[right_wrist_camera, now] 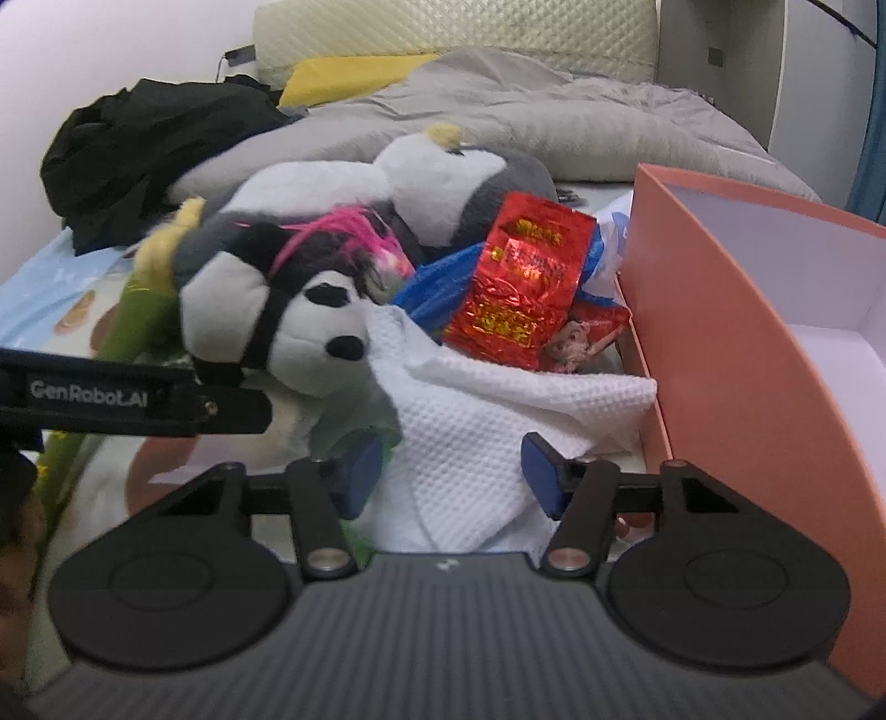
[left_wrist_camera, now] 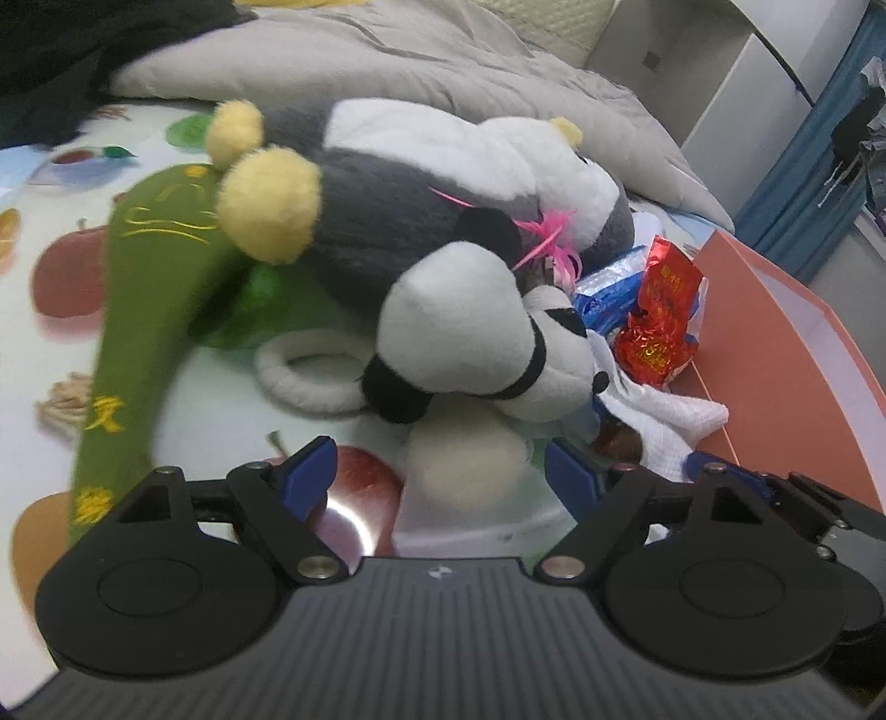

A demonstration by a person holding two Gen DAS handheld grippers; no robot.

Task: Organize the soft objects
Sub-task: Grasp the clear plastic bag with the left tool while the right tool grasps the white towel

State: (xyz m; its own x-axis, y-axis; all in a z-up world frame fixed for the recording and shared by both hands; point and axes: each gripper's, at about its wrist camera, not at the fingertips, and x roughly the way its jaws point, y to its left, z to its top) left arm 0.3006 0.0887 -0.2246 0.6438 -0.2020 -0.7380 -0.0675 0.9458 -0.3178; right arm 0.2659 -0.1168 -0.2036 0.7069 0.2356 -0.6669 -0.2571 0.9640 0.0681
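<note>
My view is a bed (left_wrist_camera: 33,183) under a fruit-print sheet, with a grey duvet (right_wrist_camera: 554,127) and black clothing (right_wrist_camera: 144,144) bunched toward its head end and a quilted headboard (right_wrist_camera: 454,33) against the wall. Plush toys (left_wrist_camera: 421,221), a white cloth (right_wrist_camera: 498,421) and a red foil packet (right_wrist_camera: 520,288) lie heaped mid-bed beside an open orange box (right_wrist_camera: 747,343). My left tongs (left_wrist_camera: 440,471) stand apart on nothing before the panda plush (left_wrist_camera: 470,332); my right tongs (right_wrist_camera: 448,471) straddle the cloth, unclamped.
</note>
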